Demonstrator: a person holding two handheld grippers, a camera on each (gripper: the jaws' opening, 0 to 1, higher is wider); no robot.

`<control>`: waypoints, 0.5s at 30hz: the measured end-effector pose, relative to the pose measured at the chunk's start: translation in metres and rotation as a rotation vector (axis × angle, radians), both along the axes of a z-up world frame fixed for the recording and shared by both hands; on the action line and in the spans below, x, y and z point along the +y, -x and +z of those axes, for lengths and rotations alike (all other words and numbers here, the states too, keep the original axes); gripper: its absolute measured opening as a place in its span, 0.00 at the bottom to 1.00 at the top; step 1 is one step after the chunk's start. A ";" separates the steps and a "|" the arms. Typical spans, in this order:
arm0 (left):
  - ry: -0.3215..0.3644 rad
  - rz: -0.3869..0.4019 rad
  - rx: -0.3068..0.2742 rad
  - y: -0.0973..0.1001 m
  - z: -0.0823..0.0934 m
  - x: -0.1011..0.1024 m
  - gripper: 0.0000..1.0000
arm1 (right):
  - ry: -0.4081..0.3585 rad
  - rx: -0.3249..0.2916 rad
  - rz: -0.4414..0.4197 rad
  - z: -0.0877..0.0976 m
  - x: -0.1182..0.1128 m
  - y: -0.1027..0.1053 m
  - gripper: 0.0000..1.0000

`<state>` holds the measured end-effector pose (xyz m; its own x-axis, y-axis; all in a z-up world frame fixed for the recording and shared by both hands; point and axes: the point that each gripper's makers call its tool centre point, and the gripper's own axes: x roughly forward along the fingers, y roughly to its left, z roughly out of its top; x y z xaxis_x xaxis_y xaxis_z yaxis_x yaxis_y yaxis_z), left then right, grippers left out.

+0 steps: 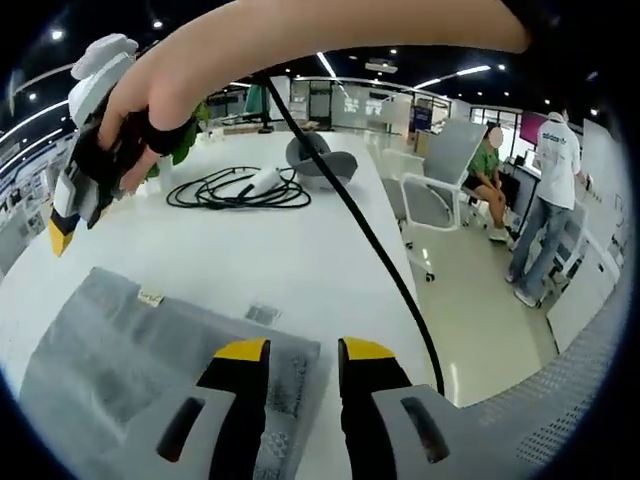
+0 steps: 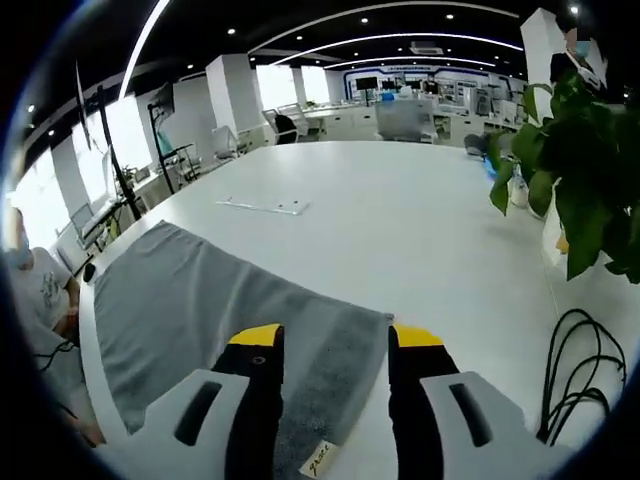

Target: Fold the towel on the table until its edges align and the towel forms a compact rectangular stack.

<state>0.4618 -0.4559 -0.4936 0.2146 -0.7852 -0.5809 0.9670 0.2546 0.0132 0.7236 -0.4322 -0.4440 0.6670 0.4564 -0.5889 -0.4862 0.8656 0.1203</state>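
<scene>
Left gripper point(image 1: 303, 350) parted over grey towel point(image 1: 120, 350), right gripper point(image 2: 335, 338) parted, held above.

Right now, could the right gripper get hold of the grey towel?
Probably yes. The right gripper hangs open just above the towel, its near edge lying between the jaws. Nothing sits between them on the white table; it looks like a short drop down.
</scene>
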 end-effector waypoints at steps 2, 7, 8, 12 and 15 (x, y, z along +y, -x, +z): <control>-0.007 0.008 -0.001 -0.003 -0.003 0.001 0.28 | 0.004 0.007 -0.019 -0.012 -0.002 -0.002 0.39; -0.058 -0.029 -0.065 -0.003 -0.008 0.004 0.27 | 0.017 0.025 -0.017 -0.024 -0.001 -0.001 0.39; -0.067 -0.038 -0.078 -0.002 -0.010 0.004 0.27 | 0.023 0.027 -0.015 -0.026 -0.001 -0.002 0.39; -0.076 -0.031 -0.114 -0.005 -0.008 0.004 0.26 | 0.037 0.032 -0.015 -0.037 -0.001 -0.011 0.38; -0.104 -0.081 -0.198 -0.007 -0.009 0.005 0.25 | 0.051 0.041 -0.021 -0.043 -0.002 -0.014 0.36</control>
<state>0.4692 -0.4510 -0.5028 0.2708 -0.7428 -0.6124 0.9602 0.1632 0.2266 0.7380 -0.4345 -0.4875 0.6510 0.4114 -0.6379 -0.4633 0.8810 0.0955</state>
